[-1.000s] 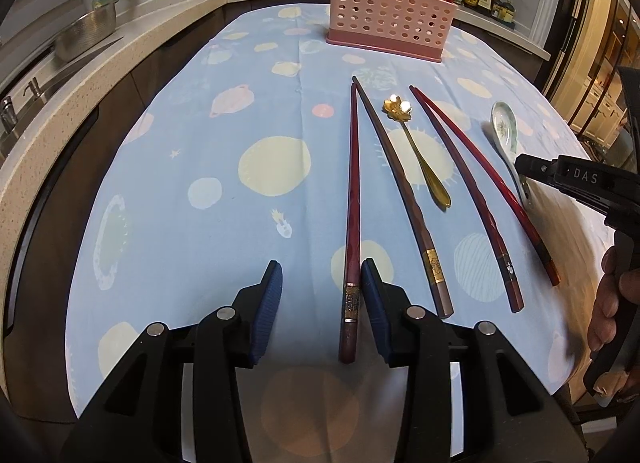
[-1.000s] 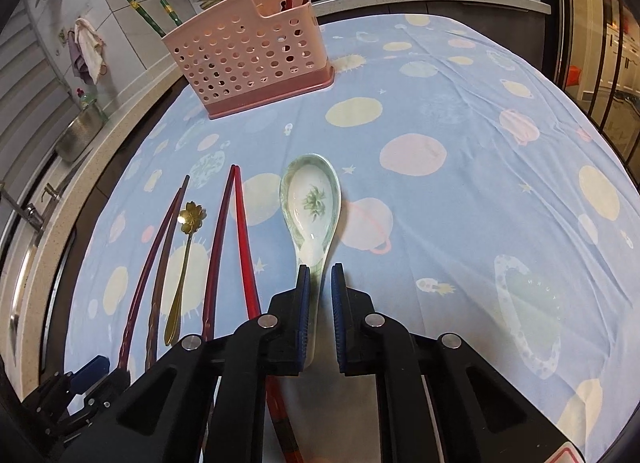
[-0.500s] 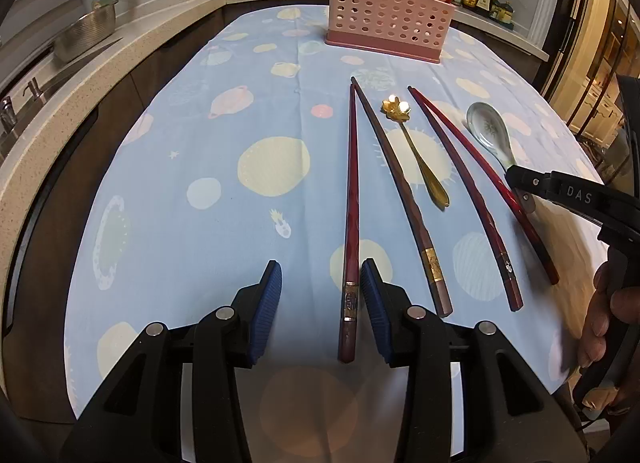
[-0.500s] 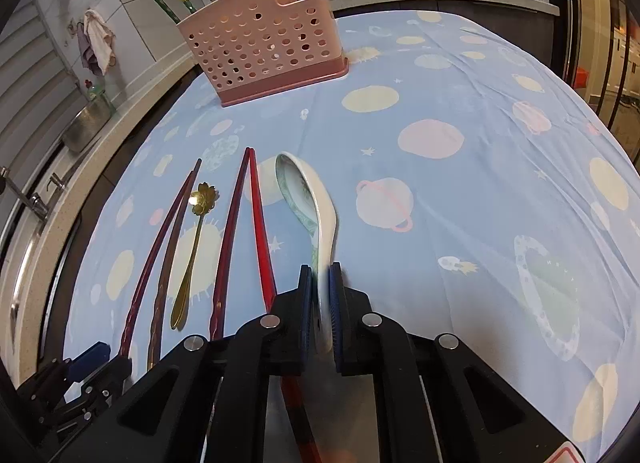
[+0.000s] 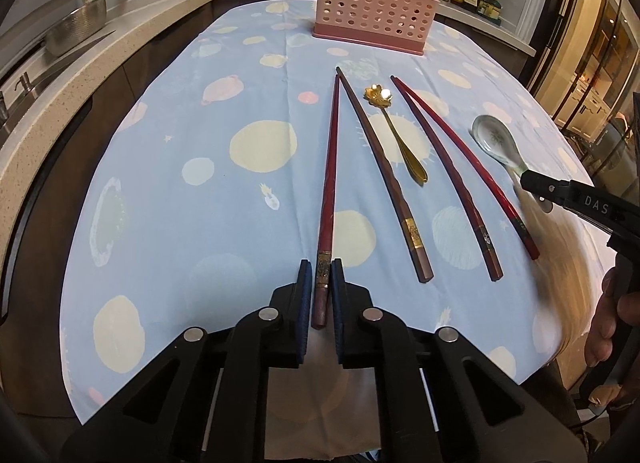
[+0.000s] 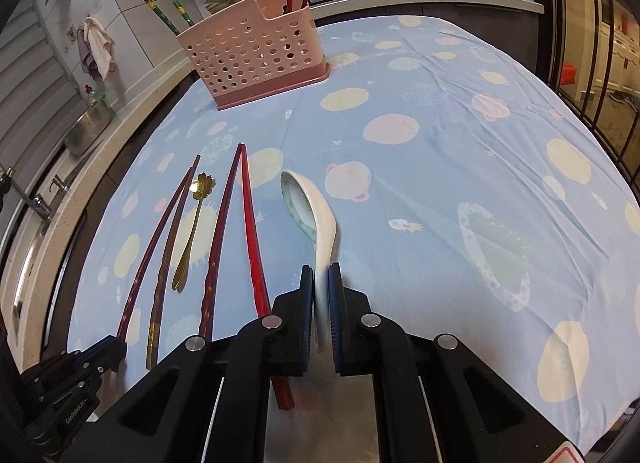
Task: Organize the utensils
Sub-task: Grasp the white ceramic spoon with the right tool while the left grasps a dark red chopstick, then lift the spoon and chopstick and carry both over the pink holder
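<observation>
Two grips; left gripper [image 5: 321, 287] fingers clamp leftmost chopstick [image 5: 329, 179] end on worktop | right gripper [image 6: 320, 291] fingers pinch ceramic spoon [image 6: 310, 209] handle, bowl tilted; handle end hidden | pink caddy [image 6: 252, 55] far

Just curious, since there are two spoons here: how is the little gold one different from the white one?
The gold spoon is thin metal with a flower-shaped end; the white ceramic spoon is broad with a deep bowl. The gold spoon lies flat on the tablecloth between chopsticks, untouched; the white ceramic spoon is tilted on edge, its handle clamped in the right gripper. Both point toward the pink utensil basket.
</observation>
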{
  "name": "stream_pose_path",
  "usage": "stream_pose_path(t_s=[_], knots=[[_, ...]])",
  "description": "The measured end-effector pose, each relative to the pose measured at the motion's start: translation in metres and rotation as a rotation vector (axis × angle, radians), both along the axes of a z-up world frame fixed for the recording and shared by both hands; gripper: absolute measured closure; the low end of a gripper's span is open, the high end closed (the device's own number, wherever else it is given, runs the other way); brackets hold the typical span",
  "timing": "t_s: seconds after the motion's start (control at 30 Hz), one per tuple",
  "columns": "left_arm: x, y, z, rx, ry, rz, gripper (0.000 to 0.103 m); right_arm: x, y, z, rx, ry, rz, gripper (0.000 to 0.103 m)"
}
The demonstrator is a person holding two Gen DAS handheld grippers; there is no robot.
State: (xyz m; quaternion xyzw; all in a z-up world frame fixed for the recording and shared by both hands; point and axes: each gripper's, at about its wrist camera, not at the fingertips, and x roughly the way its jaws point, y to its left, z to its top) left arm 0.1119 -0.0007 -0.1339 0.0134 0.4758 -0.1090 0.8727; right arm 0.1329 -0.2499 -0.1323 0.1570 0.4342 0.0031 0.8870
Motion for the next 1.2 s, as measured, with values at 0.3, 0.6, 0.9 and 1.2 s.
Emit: stream_pose_path(t_s=[0.3, 0.6, 0.9, 1.2], knots=[[-0.010, -0.007, 0.002, -0.007, 0.020, -0.019, 0.096, -0.024, -0.008, 0.008, 0.012, -0.011, -0.008, 0.096], [-0.014, -0.007, 0.022, -0.004, -0.005, -0.014, 0.096, -0.037, -0.010, 0.025, 0.013, -0.047, -0.001, 0.096], [-0.010, -0.006, 0.056, -0.033, -0.058, -0.011, 0.096, -0.039, -0.009, 0.055, -0.023, -0.115, 0.013, 0.097], [0.008, -0.002, 0.101, -0.063, -0.146, 0.002, 0.096, -0.034, -0.013, 0.081, -0.022, -0.169, 0.014, 0.097]])
